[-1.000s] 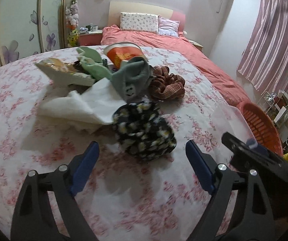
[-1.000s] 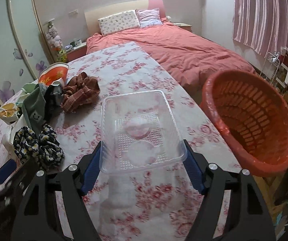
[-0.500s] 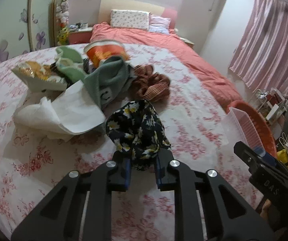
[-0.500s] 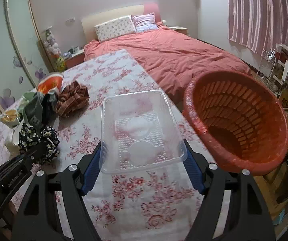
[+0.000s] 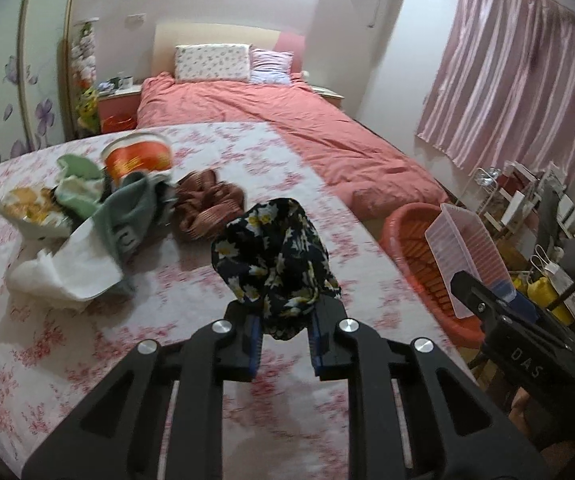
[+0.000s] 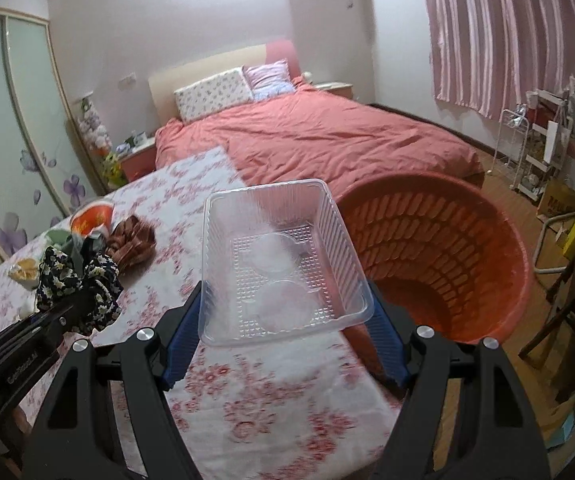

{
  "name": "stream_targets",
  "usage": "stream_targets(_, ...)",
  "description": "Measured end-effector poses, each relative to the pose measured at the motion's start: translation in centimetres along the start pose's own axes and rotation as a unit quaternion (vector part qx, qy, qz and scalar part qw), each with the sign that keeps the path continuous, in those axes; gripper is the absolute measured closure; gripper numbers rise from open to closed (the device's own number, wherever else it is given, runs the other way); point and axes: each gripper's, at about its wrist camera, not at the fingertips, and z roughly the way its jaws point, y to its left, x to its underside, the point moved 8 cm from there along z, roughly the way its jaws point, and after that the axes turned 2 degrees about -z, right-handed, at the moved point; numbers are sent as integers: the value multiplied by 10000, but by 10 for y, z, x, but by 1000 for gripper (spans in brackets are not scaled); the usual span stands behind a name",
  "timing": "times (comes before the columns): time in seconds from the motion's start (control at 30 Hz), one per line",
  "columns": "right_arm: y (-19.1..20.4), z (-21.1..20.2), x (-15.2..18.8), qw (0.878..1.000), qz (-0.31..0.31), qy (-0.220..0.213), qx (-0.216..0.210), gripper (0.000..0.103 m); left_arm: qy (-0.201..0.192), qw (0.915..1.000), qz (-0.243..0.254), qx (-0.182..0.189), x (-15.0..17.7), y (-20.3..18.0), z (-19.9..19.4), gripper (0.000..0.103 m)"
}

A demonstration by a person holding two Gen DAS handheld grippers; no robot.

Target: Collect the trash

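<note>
The right gripper point(image 6: 285, 354) pinches a clear tray point(image 6: 283, 260) at the table's right edge, beside the basket point(image 6: 467, 248). The left gripper point(image 5: 285, 340) pinches floral cloth point(image 5: 275, 256), lifted above mid-table. Risk: the thin tray could buckle and slip; cloth may be dumped as trash.

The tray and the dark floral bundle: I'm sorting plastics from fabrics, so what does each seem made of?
Tray: looks like thin clear plastic, glossy; the tablecloth shows through it, and its ribbed walls and gridded base look moulded. Floral bundle: probably soft woven cloth, matte; it crumples and droops in folds where the left gripper pinches it. The fibre can't be told.
</note>
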Motion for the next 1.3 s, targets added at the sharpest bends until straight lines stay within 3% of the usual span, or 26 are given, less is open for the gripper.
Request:
stream_targets(0.37,-36,-20,-25,9976,204,-607,258,29,-134,9978,399,510,-26,-59,-2,84)
stream_targets(0.7,-82,-17,-41,9927,612,-919,489,29,-257,9884,1025,1091,-51,-138,12,84)
stream_targets(1.3,-147,16,-33,9866,1324,-770,564,29,497,9796,1398,1356,-24,-199,113,82)
